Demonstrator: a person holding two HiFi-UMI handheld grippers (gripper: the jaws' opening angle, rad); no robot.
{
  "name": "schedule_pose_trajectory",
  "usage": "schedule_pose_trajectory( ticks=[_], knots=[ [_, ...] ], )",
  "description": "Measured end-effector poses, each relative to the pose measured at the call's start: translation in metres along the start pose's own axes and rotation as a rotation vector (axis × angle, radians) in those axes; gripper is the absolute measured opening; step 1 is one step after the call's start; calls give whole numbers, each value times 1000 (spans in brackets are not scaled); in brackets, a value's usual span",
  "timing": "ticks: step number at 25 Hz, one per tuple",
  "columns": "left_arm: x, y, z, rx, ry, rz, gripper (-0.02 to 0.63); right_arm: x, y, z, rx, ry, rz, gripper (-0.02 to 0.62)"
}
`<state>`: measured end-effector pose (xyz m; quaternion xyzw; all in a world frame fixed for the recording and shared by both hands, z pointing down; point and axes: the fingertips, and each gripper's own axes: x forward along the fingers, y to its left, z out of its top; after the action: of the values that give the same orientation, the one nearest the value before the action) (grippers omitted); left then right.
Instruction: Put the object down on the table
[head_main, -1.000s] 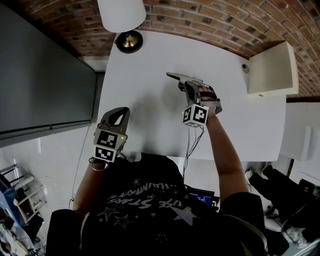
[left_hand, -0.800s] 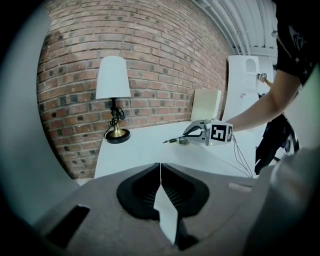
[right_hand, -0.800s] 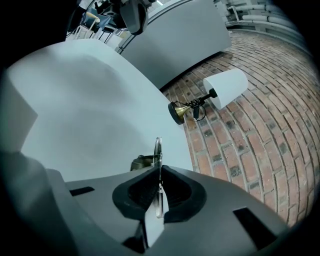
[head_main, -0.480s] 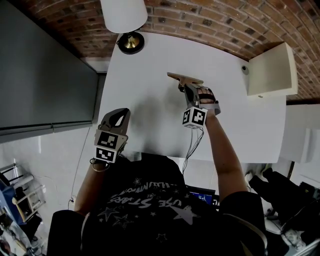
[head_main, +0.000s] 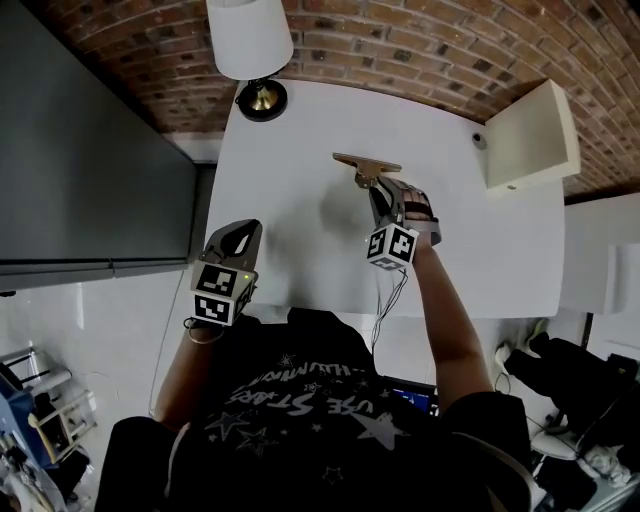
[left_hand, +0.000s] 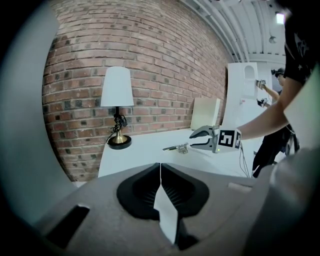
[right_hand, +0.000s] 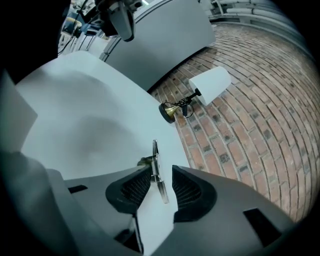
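Observation:
A flat metal clip with a small spring and a brass part (head_main: 365, 165) lies on the white table (head_main: 290, 220), just beyond my right gripper (head_main: 378, 186). In the right gripper view the clip (right_hand: 157, 170) sits between the jaws of my right gripper (right_hand: 161, 186), close to the left pad, with a gap on the right. Those jaws are opening. My left gripper (head_main: 234, 240) hovers over the table's near left edge, jaws shut and empty (left_hand: 160, 172). From the left gripper view, the clip (left_hand: 176, 148) rests in front of the right gripper (left_hand: 199, 140).
A white-shaded lamp (head_main: 251, 40) with a brass base (head_main: 262, 100) stands at the table's far left corner by the brick wall. A pale box (head_main: 525, 135) sits at the far right. A dark panel (head_main: 90, 170) runs along the left.
The right gripper's jaws have spread apart around the clip, which has come down flat onto the table. The left gripper has stayed put.

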<state>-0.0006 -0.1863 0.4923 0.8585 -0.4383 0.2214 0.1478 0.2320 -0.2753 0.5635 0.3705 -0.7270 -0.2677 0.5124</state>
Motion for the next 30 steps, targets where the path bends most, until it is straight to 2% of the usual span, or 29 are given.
schedule_pose_trajectory(
  ticks=[4,7,10,15,19,24,30],
  knots=[
    [-7,-5,5,-6,-23,-58,21,-31,-15,12,200,16,-88,121],
    [-14,-8,7,28,-36,-108,21,-56,-21,23,373,30,-152,99],
    [-27,-13,8,46,-50,-161,21,-80,-18,36,493,44,-201,75],
    [-55,-9,5,67,-88,-214,21,-117,-8,66,605,46,-302,5],
    [-78,-3,-2,79,-114,-253,21,-145,0,93,658,42,-366,3],
    [-104,3,-17,93,-133,-304,21,-181,18,126,801,28,-402,2],
    [-143,-1,-45,103,-149,-383,21,-226,58,156,934,71,-449,2]
  ],
)
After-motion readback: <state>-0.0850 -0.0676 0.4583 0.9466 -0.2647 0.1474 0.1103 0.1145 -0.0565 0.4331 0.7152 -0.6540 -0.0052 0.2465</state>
